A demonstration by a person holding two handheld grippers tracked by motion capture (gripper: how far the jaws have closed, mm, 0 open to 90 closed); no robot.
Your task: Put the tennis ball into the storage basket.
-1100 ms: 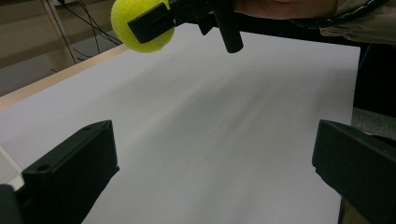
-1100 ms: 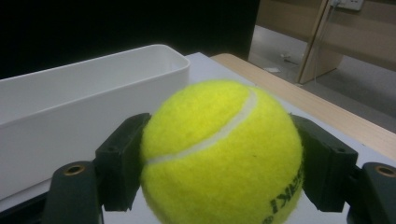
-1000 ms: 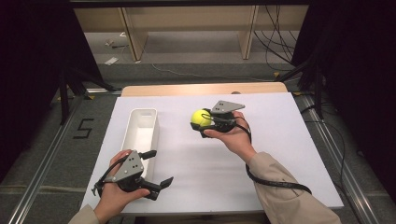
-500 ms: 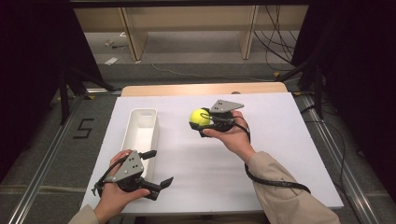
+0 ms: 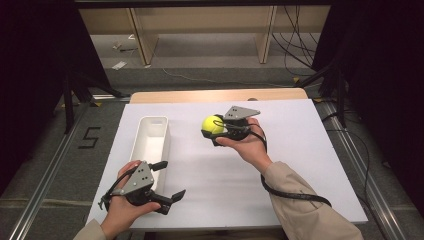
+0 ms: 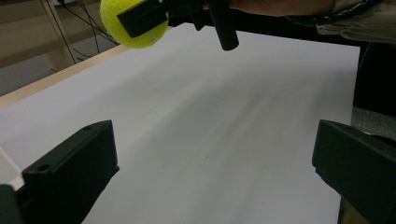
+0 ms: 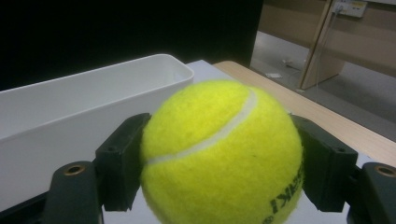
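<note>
Tennis ball (image 7: 219, 154) sits clamped between right gripper (image 5: 216, 131) fingers (image 7: 122, 163), above table (image 5: 310, 150).

Bright white tabletop, dark surroundings, soft blurred close-ups

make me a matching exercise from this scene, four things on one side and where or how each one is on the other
Things:
1. tennis ball
2. white bin
3. left gripper
4. right gripper

States:
a. jaws wide apart, nothing between them
b. clamped between two black jaws
c. open-topped, standing on the white table
d. shut on something yellow

Pairs: 1-b, 2-c, 3-a, 4-d
</note>
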